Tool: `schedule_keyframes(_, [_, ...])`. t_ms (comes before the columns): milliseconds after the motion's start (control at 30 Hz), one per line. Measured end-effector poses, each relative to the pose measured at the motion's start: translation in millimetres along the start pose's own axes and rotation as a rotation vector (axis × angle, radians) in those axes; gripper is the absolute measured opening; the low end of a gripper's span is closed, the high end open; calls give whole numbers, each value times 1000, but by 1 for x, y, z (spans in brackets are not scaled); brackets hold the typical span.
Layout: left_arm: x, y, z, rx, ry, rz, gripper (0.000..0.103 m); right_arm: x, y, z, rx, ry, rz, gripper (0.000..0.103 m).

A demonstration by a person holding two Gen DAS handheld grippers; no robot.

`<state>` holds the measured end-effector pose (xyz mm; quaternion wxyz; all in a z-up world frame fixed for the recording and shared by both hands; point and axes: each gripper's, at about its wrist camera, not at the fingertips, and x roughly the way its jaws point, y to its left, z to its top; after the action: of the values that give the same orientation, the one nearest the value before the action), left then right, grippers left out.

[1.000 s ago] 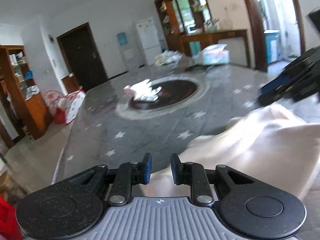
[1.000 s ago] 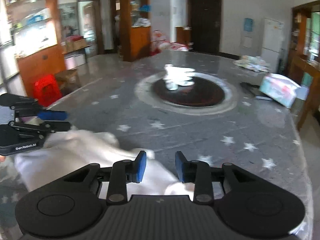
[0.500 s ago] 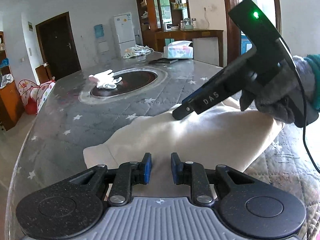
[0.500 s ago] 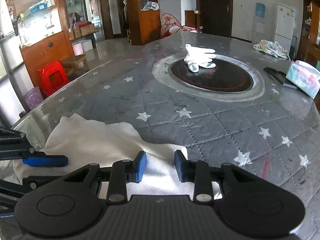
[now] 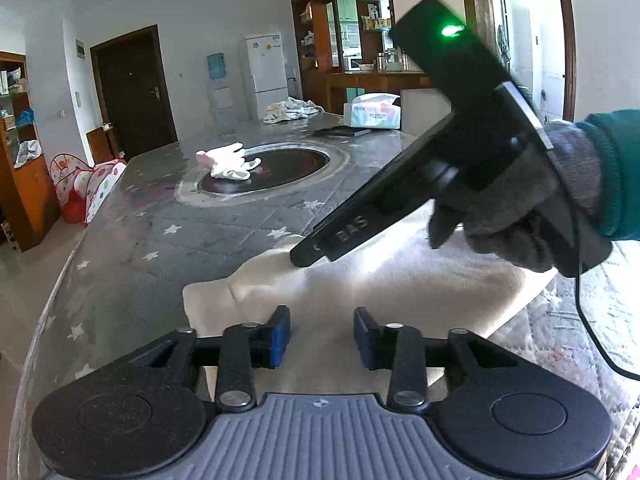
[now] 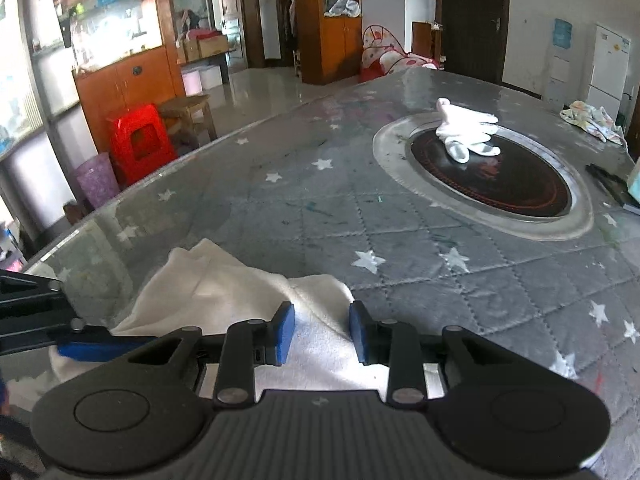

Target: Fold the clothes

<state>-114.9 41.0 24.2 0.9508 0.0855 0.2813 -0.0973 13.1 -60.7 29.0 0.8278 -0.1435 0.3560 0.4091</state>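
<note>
Lying folded at the near edge of the table (image 6: 400,216): cream garment (image 5: 400,280), on the grey star-quilted cover. Left gripper (image 5: 322,335) released, jaws apart over the garment's near part, gripping nothing. Right gripper (image 6: 322,333) likewise released, jaws apart above the cloth's near right corner. White gloves (image 6: 468,132) far off, on the dark round inset (image 6: 504,184) at table centre.

A cream fleece garment (image 5: 392,280) is spread on the near edge of the grey star-quilted table (image 6: 320,216), with both grippers set over it. Farther back, white cotton gloves (image 6: 466,130) are laid on the round black hotplate (image 6: 492,178) sunk in the table's middle.
</note>
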Motion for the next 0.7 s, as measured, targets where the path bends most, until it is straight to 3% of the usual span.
schedule_keyframes(367, [-1, 31, 12, -121, 2, 7, 40, -26, -2, 2, -5, -32, -2, 30])
schedule_keyframes(500, [15, 53, 16, -220, 20, 12, 39, -47, -14, -15, 25, -39, -20, 30])
schedule_keyframes(700, [29, 65, 12, -231, 45, 67, 39, -63, -41, -47, 103, -21, -81, 30])
